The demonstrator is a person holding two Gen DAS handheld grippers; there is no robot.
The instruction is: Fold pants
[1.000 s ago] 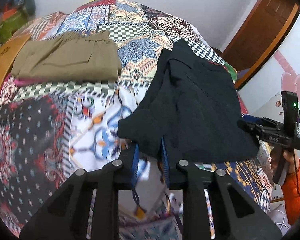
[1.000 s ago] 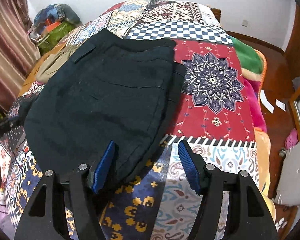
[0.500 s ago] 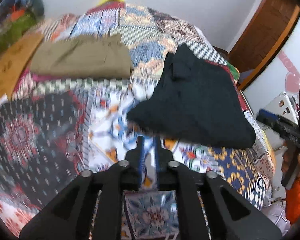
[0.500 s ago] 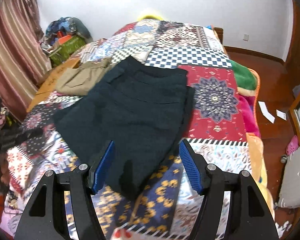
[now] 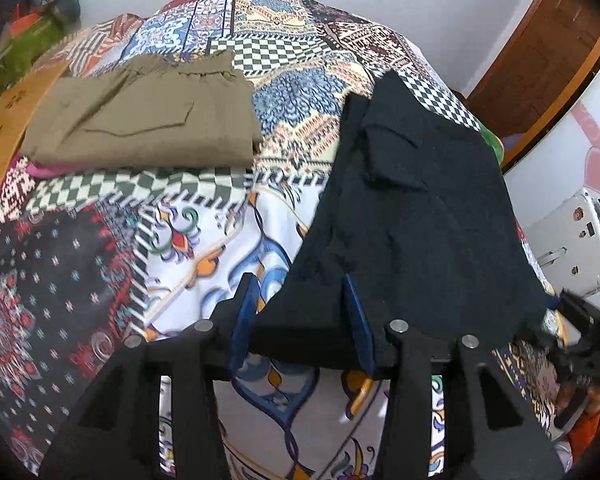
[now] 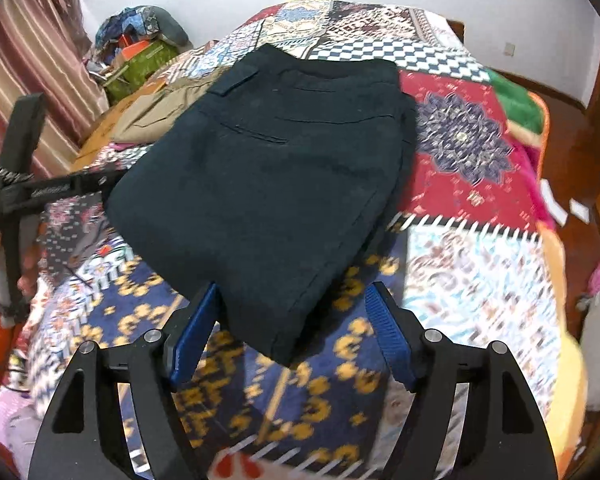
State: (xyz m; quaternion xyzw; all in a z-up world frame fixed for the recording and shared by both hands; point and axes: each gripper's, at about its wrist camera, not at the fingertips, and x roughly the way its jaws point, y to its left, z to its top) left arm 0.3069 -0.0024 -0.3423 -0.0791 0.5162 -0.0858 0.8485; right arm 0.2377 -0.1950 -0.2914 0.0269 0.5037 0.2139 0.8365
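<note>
Folded black pants [image 5: 412, 216] lie flat on the patchwork bedspread [image 5: 204, 240]. My left gripper [image 5: 299, 280] stands at their near left corner. Its jaws are opening, and the cloth's edge lies loose between the blue pads [image 5: 242, 320], not pinched. In the right wrist view the same black pants [image 6: 268, 168] show a back pocket seam. My right gripper [image 6: 293, 286] straddles their near right corner. Its jaws are opening too, and its pads [image 6: 390, 340] stand well apart from the cloth.
Folded olive pants [image 5: 140, 124] lie at the far left on a brown board [image 5: 0, 136]. Bags and clothes [image 6: 140, 52] are piled beside a striped curtain [image 6: 28, 80]. The bed's right edge drops to a wooden floor [image 6: 576, 160]. A hand in an orange sleeve [image 5: 592, 420] holds the other gripper.
A second ago the left gripper pinched the pants' corner. It let go, drew back nearly shut, and now stands wider around that corner. The right gripper pulled back, came closer again and widened slightly.
</note>
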